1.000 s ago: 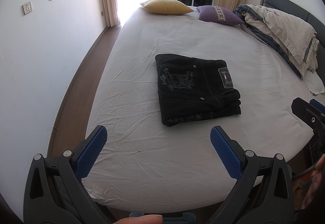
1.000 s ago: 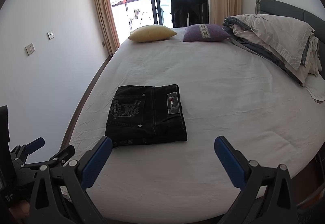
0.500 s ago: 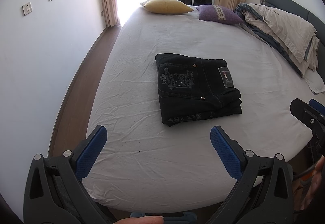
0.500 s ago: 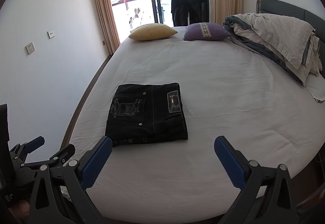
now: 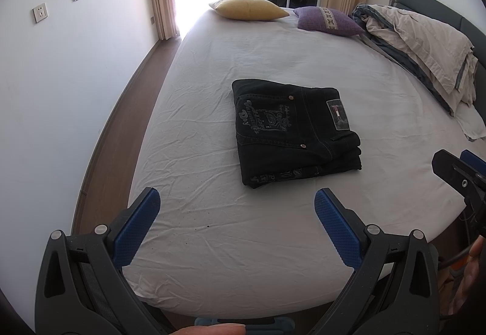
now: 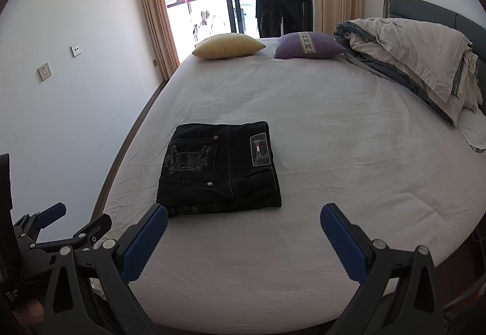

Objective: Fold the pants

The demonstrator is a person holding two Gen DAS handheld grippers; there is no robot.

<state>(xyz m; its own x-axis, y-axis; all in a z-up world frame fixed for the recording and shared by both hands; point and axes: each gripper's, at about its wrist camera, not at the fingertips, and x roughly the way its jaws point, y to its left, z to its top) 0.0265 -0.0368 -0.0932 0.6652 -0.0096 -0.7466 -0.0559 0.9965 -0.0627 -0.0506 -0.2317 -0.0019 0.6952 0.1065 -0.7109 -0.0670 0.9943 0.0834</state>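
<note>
Through the left wrist camera I see my left tongs [image 5: 232, 207] spread wide and holding nothing, with the pants [image 5: 293, 129] lying as a compact folded stack on the bed [image 5: 212, 243], ahead and slightly right of centre, well apart from the tips. Through the right wrist camera my right tongs [image 6: 243, 224] are likewise spread and unladen, and the pants [image 6: 220, 166] sit ahead and left of centre, their near edge close to the left finger, so I judge the right side nearer.

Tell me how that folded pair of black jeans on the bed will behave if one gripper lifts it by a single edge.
The black jeans would probably sag and unfold: stacked layers show loose at the near edge. They look like thick denim, so likely heavy for their size. Pushed across the wrinkled white sheet, they may drag it rather than slide.
</note>
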